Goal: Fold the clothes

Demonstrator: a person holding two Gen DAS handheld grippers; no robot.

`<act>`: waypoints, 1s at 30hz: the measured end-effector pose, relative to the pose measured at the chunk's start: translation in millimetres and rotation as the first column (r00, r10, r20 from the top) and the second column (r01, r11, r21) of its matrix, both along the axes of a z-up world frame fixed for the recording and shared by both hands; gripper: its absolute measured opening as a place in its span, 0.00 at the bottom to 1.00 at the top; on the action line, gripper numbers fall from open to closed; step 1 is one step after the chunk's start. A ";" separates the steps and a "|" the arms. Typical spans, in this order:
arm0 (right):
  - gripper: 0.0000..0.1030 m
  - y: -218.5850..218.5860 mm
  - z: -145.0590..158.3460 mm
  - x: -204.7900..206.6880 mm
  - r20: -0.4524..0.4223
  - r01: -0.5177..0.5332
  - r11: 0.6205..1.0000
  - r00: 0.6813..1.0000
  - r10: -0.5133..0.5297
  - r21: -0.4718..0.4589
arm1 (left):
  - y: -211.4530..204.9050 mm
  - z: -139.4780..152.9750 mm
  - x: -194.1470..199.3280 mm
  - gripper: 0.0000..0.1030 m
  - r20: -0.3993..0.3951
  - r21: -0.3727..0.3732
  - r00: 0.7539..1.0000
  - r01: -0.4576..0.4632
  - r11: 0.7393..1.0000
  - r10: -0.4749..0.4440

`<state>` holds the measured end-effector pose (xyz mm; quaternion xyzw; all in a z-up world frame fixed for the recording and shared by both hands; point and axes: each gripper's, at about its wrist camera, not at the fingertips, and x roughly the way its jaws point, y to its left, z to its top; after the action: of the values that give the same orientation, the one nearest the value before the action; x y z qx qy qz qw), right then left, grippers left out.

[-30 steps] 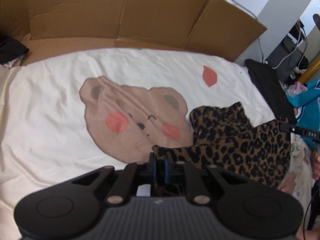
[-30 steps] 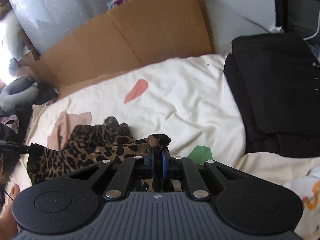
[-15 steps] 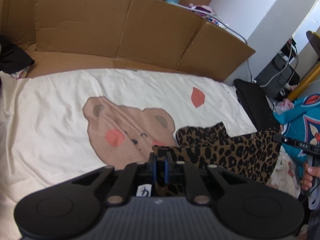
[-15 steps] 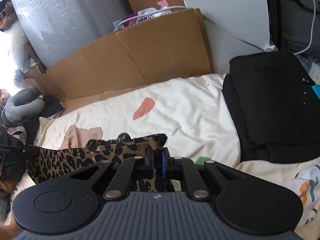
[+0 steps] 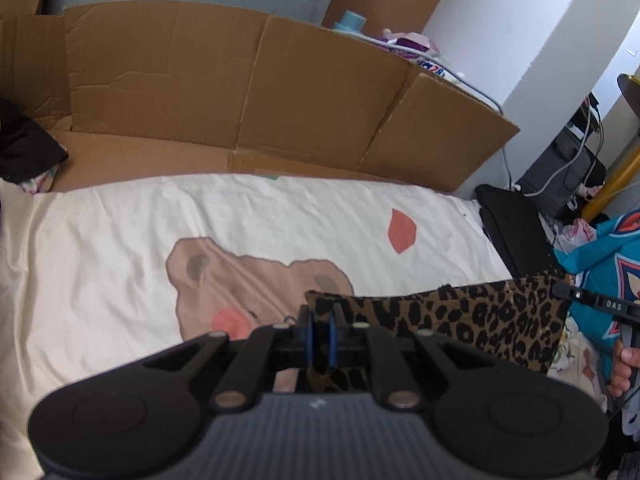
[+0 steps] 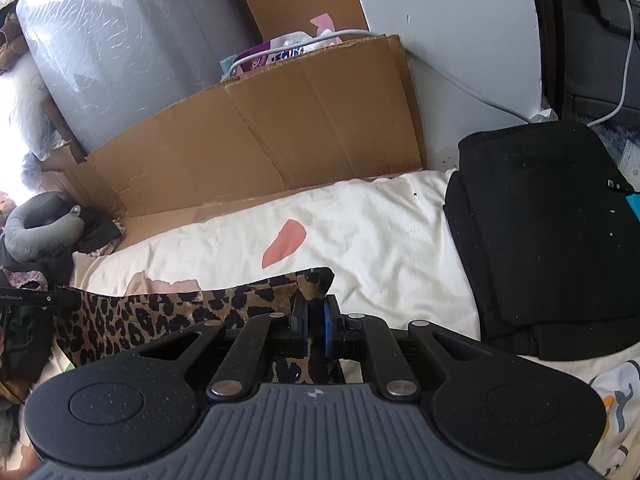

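The left gripper (image 5: 320, 334) had its jaws clamped on one corner of the soft leopard-print garment (image 5: 472, 320). The cloth hung taut above the wrinkled cream bedsheet (image 5: 100, 264), which lay bare toward the cardboard wall (image 5: 240, 92). The right gripper (image 6: 316, 326) pinched the opposite corner.

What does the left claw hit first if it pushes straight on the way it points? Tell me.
Beyond the leopard-print garment it is already shut on, the left claw most likely meets the cream bedsheet, around the bear print. Depth is hard to judge in this fisheye view.
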<state>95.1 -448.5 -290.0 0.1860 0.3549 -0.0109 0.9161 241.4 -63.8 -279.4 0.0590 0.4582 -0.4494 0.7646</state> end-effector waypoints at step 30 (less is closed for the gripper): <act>0.05 -10.0 -55.8 74.7 -0.158 -0.049 0.998 0.986 0.053 0.028 | -24.9 -77.8 44.7 0.08 -0.118 0.153 0.993 -0.014 0.988 0.032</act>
<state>169.8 -458.4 -345.8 0.1862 0.4313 0.0020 0.8828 286.1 -88.6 -357.2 0.0846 0.5367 -0.4071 0.7342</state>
